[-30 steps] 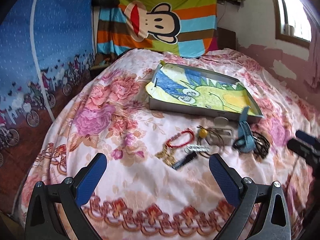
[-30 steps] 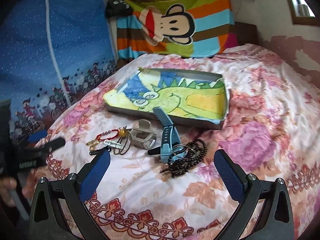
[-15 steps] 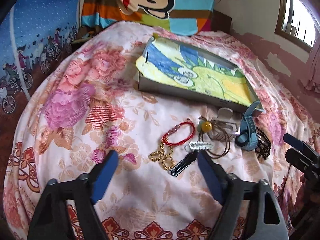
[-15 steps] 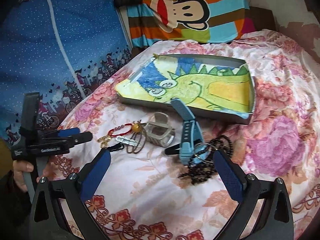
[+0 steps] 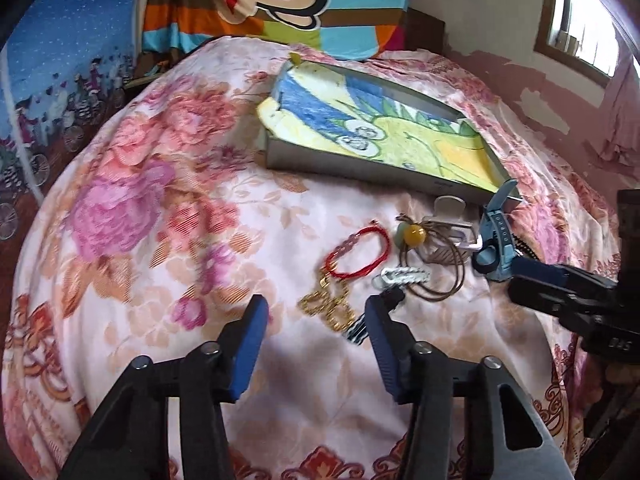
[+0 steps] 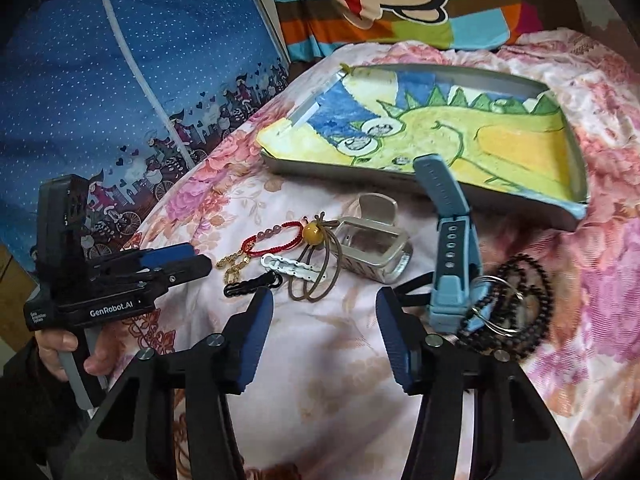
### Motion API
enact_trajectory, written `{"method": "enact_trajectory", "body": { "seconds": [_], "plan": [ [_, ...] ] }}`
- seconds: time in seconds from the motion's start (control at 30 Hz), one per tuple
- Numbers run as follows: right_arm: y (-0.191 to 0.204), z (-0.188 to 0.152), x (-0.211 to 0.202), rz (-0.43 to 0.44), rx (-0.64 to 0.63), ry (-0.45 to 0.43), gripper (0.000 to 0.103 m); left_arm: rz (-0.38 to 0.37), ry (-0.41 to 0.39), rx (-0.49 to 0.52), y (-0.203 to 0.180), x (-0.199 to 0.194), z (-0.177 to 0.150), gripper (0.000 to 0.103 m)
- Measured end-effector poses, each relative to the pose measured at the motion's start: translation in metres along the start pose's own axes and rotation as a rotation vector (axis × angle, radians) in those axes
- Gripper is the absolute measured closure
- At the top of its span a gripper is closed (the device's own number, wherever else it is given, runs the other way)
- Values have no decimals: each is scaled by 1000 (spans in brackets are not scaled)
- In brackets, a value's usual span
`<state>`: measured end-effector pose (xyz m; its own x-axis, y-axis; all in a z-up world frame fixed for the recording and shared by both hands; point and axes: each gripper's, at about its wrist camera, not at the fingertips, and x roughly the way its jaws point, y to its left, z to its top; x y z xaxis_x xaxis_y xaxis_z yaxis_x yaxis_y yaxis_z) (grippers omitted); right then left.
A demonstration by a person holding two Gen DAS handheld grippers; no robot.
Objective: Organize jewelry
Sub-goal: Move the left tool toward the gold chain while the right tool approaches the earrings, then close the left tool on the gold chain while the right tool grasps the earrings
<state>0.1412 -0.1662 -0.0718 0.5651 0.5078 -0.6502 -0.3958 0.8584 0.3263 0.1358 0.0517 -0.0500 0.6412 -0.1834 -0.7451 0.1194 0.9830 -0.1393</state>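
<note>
With both claws parted wide and holding nothing, the left gripper (image 5: 316, 320) should lower straight onto the gold chain (image 5: 326, 306) at its 12 o'clock, just beside the red bracelet (image 5: 358, 254), then carry it to the tray (image 5: 360, 168) at 1 o'clock.

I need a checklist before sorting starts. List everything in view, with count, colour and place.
tray: 1, grey, dinosaur drawing inside, far side of bedspread
red bracelet: 1, left of pile
gold chain: 1, nearest left gripper
white clip: 1, mid pile
black clip: 1, near edge of pile
hair tie: 1, brown, amber bead
clear case: 1, centre
watch: 1, blue, leaning on tray
bead strand: 1, dark, right
bedspread: 1, pink floral
left gripper: open
right gripper: open
</note>
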Motion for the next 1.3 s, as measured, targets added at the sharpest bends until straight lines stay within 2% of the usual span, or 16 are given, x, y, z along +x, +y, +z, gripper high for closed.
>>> {"method": "enact_trajectory", "body": {
  "seconds": [0.07, 0.23, 0.5, 0.57, 0.6, 0.67, 0.93, 1.13, 1.3],
  "plan": [
    [-1, 2, 5, 9, 12, 4, 55, -8, 13, 15, -3, 7, 3, 61],
    [1, 8, 24, 0, 24, 27, 57, 2, 65, 32, -5, 22, 6, 62],
    [2, 9, 50, -10, 27, 83, 87, 27, 126, 63, -7, 37, 5, 67],
    [4, 8, 49, -17, 22, 79, 93, 24, 137, 70, -10, 38, 5, 77],
    [5, 8, 48, -18, 19, 76, 93, 27, 142, 74, -12, 38, 4, 78],
    [5, 7, 45, -18, 9, 72, 93, 40, 145, 83, -15, 37, 2, 86],
    [14, 8, 27, -32, -82, 38, 100, 70, 79, 43, -9, 16, 1, 87],
    [22, 13, 5, -39, -154, -21, 100, 40, -17, -13, 3, -10, 7, 87],
    [25, 21, -18, -26, -177, -109, 101, -9, -128, -32, 3, -29, 14, 87]
  ]
}}
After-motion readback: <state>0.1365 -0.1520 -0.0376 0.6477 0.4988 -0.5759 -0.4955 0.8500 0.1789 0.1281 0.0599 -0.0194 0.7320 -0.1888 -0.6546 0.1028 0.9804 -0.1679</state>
